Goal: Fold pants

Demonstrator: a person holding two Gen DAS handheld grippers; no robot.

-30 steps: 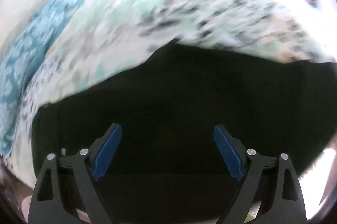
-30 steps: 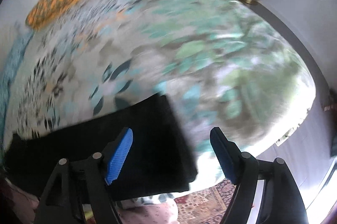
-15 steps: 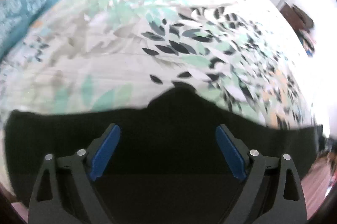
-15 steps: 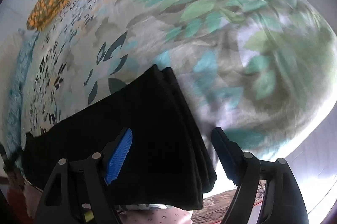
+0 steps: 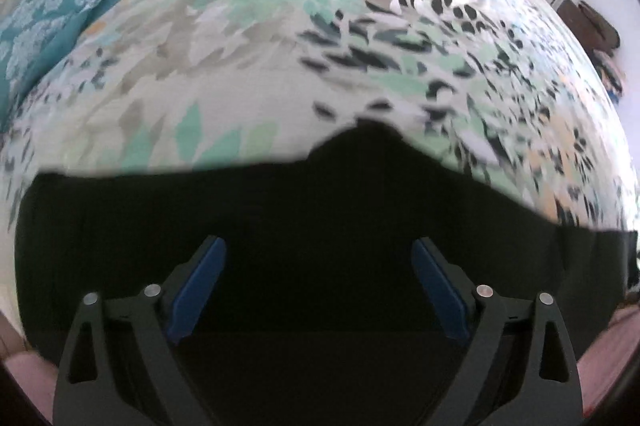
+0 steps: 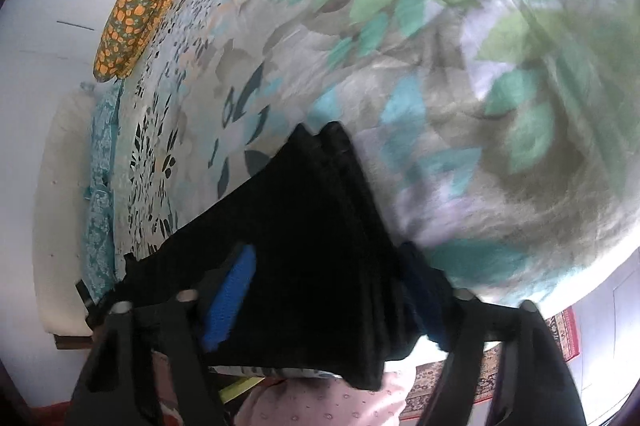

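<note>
On the leaf-printed bedsheet [image 5: 248, 73], the black fabric pants [image 5: 320, 218] lie flat along its near edge. The left gripper [image 5: 318, 286] hovers over them, jaws wide, gripping nothing. At 6 o'clock in the right view, the right gripper [image 6: 332, 290] is closing around the pants' stacked end, pads not yet pressing.

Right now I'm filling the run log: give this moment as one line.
stage: folding | black pants flat on leaf-print bedspread | left gripper open above pants | right gripper closing astride stacked end

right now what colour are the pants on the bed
Plain black pants, clearest in the left wrist view.
</note>
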